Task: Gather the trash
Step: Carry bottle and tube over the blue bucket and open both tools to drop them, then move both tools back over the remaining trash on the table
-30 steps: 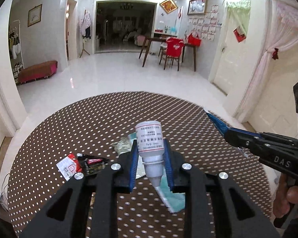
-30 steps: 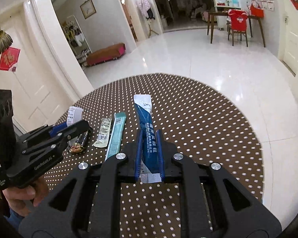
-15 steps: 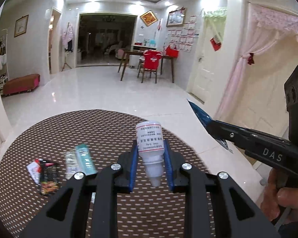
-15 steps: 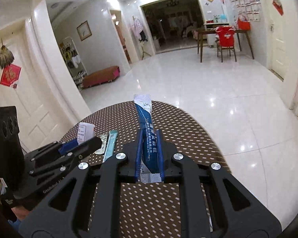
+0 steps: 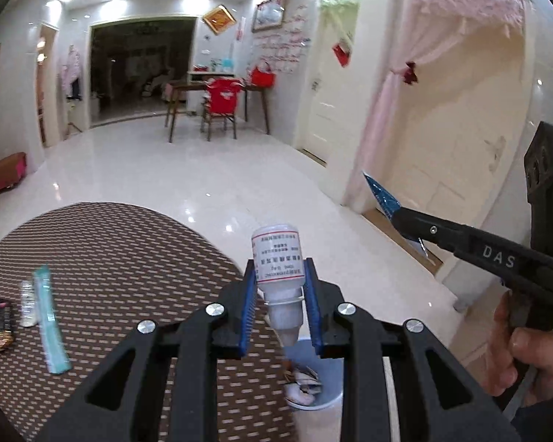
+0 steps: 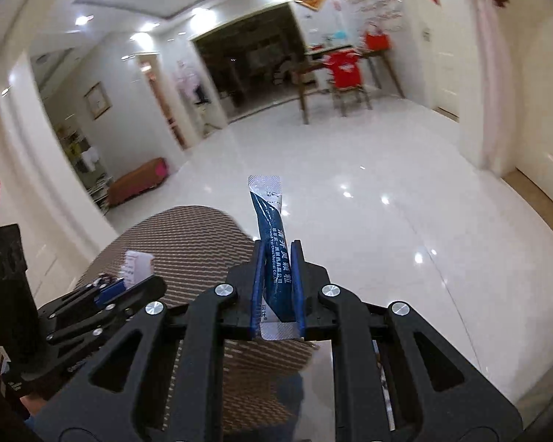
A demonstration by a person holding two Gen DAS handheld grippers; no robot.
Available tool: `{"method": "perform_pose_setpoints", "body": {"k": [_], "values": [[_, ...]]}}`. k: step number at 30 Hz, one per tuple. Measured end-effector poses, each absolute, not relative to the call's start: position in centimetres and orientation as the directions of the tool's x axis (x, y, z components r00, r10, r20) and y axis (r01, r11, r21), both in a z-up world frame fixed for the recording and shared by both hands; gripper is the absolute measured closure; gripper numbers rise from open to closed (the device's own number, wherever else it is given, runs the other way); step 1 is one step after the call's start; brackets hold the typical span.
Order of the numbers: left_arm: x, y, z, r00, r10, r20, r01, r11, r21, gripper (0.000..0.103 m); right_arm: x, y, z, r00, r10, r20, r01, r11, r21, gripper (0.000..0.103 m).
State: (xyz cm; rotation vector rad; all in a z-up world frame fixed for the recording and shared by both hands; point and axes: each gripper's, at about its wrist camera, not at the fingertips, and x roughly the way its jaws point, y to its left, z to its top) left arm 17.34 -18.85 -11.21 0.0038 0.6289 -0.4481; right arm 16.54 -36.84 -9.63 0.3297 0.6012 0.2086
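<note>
— White glossy floor [image 5: 188,184] fills most of what we see, running back to a dark doorway with a wooden side table and a red-covered chair [image 5: 221,105] against the far wall. What do we have nearer to us?

— We have the round worktop [image 5: 121,258], covered in a brown cloth with pale dots; its edge curves past just under our left claw [image 5: 281,294]. Beside that edge, down on the floor, we see a pale bin [image 5: 313,386] with crumpled scraps already in it, mostly hidden behind the claw's black frame.

— And our claws themselves?

— Our left claw is clamped on a small white bottle [image 5: 278,269], cap end down between the blue pads, printed label facing us. It hangs over the worktop's rim with the bin below it. Our right claw [image 6: 278,287] is pinched tight on a long dark blue sachet [image 6: 271,239], which sticks up and forward out of the pads, its silver crimped end on top. In the left view we see that claw from the side, a hand [image 5: 523,353] wrapped round its grip.

— What is left on the worktop?

— We count three small pieces lying close together near its left side: a teal sachet [image 5: 49,316], a clear little packet [image 5: 28,304] just beside it, and a dark red-and-black wrapper [image 5: 2,322] furthest left. All are blurred, so we cannot read any print on them.
</note>
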Motion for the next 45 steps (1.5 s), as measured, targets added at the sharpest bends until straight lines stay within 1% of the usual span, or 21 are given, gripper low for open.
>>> {"method": "perform_pose_setpoints", "body": {"k": [5,10,16,20,21,22,23,24,25,26,28,29,30,32,37,45], "values": [[18.9,-23.7,-14.6,0.648,-0.422,-0.634,0.454,0.882,-0.123,0.079,16.7,-41.2,-13.3,0.781,0.241,-0.576,0.010,0.917,0.398,0.088],[20.7,-27.2,-18.6,0.571,-0.412,-0.710,0.482,0.868,-0.115,0.079,17.7,-43.7,-17.8,0.729,0.238,-0.642,0.084,0.899,0.429,0.088],[23.1,-30.4,-23.5,0.488,-0.367,-0.792,0.502,0.860,-0.090,0.079,18.6,-45.7,-23.4,0.658,0.256,-0.708,0.164,0.869,0.467,0.088],[24.4,-31.9,-26.4,0.435,-0.337,-0.835,0.513,0.855,-0.078,0.079,18.9,-47.1,-26.2,0.623,0.268,-0.735,0.208,0.848,0.487,0.088],[24.7,-32.0,-26.9,0.425,-0.336,-0.841,0.519,0.851,-0.078,0.078,18.9,-47.2,-26.7,0.617,0.272,-0.739,0.218,0.843,0.492,0.088],[24.9,-32.4,-27.4,0.412,-0.329,-0.850,0.524,0.848,-0.074,0.066,18.9,-47.5,-27.3,0.613,0.276,-0.741,0.230,0.834,0.501,0.088],[24.9,-33.1,-28.0,0.400,-0.312,-0.862,0.525,0.849,-0.063,0.056,19.1,-48.3,-28.2,0.611,0.282,-0.740,0.247,0.820,0.516,0.084],[25.1,-33.4,-28.1,0.403,-0.296,-0.866,0.516,0.855,-0.052,0.029,19.3,-49.0,-29.0,0.603,0.289,-0.743,0.266,0.806,0.528,0.054],[24.8,-33.6,-28.2,0.420,-0.279,-0.864,0.503,0.864,-0.035,0.014,19.3,-49.7,-30.2,0.586,0.294,-0.756,0.300,0.787,0.539,0.038],[24.7,-33.6,-27.8,0.454,-0.267,-0.850,0.490,0.872,-0.012,0.013,19.5,-50.1,-30.8,0.577,0.289,-0.764,0.322,0.780,0.537,0.017],[24.4,-33.7,-27.1,0.473,-0.270,-0.839,0.499,0.867,0.002,0.012,18.9,-50.7,-31.4,0.574,0.281,-0.770,0.340,0.774,0.535,0.017],[24.4,-33.8,-26.9,0.475,-0.270,-0.837,0.501,0.866,0.005,0.012,18.7,-50.9,-31.7,0.568,0.282,-0.774,0.349,0.769,0.536,0.014],[24.1,-33.6,-26.7,0.482,-0.269,-0.834,0.501,0.865,0.010,0.012,18.5,-51.0,-31.8,0.564,0.278,-0.777,0.358,0.766,0.534,0.009],[23.8,-33.6,-26.2,0.497,-0.272,-0.824,0.502,0.865,0.017,0.012,18.1,-51.3,-31.6,0.566,0.254,-0.784,0.375,0.768,0.519,0.006],[22.1,-33.0,-24.4,0.524,-0.303,-0.796,0.506,0.862,0.005,0.012,17.7,-51.2,-30.1,0.571,0.205,-0.795,0.385,0.789,0.480,0.006],[20.2,-31.8,-20.2,0.587,-0.357,-0.727,0.510,0.860,-0.011,0.011,17.7,-50.0,-25.5,0.630,0.186,-0.754,0.341,0.806,0.484,0.006]]}}
